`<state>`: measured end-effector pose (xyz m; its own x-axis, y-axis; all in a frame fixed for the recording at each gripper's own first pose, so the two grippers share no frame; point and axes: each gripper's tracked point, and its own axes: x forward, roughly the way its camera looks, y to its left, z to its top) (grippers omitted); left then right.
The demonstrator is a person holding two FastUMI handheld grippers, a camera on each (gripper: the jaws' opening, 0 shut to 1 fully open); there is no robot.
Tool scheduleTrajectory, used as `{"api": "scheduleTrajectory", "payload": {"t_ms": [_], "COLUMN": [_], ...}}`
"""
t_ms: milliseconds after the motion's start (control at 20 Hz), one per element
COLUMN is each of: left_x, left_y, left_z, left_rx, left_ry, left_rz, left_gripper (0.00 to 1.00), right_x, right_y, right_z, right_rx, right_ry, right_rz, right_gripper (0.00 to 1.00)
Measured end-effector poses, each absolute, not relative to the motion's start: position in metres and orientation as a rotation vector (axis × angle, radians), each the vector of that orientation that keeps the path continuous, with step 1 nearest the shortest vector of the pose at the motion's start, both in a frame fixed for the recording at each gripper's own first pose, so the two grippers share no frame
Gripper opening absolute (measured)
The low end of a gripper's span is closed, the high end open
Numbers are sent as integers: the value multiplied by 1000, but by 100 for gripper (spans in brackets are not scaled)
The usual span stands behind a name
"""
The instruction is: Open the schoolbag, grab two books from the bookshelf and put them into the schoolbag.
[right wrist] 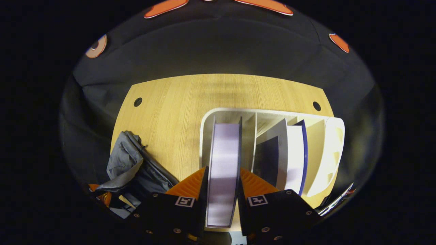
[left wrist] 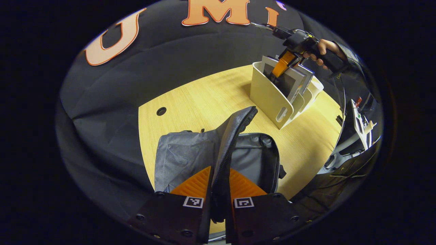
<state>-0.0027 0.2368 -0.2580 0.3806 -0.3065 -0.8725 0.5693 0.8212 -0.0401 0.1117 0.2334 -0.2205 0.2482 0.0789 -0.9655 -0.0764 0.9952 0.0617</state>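
Fingers of the left gripper [left wrist: 218, 204] are pinching the zippered flap [left wrist: 235, 136] of the grey schoolbag [left wrist: 184, 156], one on each side of the fabric, and are holding that flap upright. The likely reason is to keep the bag's mouth open so that a book can drop in without snagging; the dark lined inside is showing to the right of the raised flap. The schoolbag is lying on the near part of the wooden surface [left wrist: 204, 98], left of the bookshelf.

The right gripper [right wrist: 223, 200] is reaching down into the white bookshelf [right wrist: 332, 149] from above, with its fingers closing on the two covers of a pale-edged book [right wrist: 223, 160] standing in the left compartment. Gripping it across the thickness looks like the way to lift it straight up between the dividers. In the left gripper view the same gripper is seen at the far right, held by a hand [left wrist: 322, 51] over the bookshelf [left wrist: 269, 98].

Counting: one schoolbag, one bookshelf with several upright dividers, and what appear to be three books in the right gripper view: the gripped one, then a dark-covered book [right wrist: 269, 156] leaning in the next compartment, and a blue-spined book [right wrist: 296, 153] just beside it. Two round holes are showing in the surface [right wrist: 170, 109] near its far corners. Neither book appears to be in the bag yet, so the first pick is judged to be under way.
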Motion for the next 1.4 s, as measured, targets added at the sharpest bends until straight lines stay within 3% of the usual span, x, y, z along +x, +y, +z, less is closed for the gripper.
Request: {"api": "scheduleTrajectory", "payload": {"t_ms": [50,100,150,900,1400], "left_x": [-4,-5,-7,-18,-20], "left_y": [238,238,237,247,247], "left_z": [-259,-260,-261,-266,-269], "left_rx": [293,295,295,299,286], "left_ry": [1040,1041,1043,1044,1057], "left_rz": [-571,-574,-578,-655,-661], "left_gripper": [18,18,18,18,18], "right_x": [108,105,100,-15,-87], "right_y": [231,231,230,196,201], "right_z": [-219,-216,-211,-153,-157], "right_rx": [7,11,17,207,404], "right_ry": [1319,1317,1310,1214,1207], "right_rz": [96,94,97,22,29], "right_gripper": [46,38,37,36,35]}}
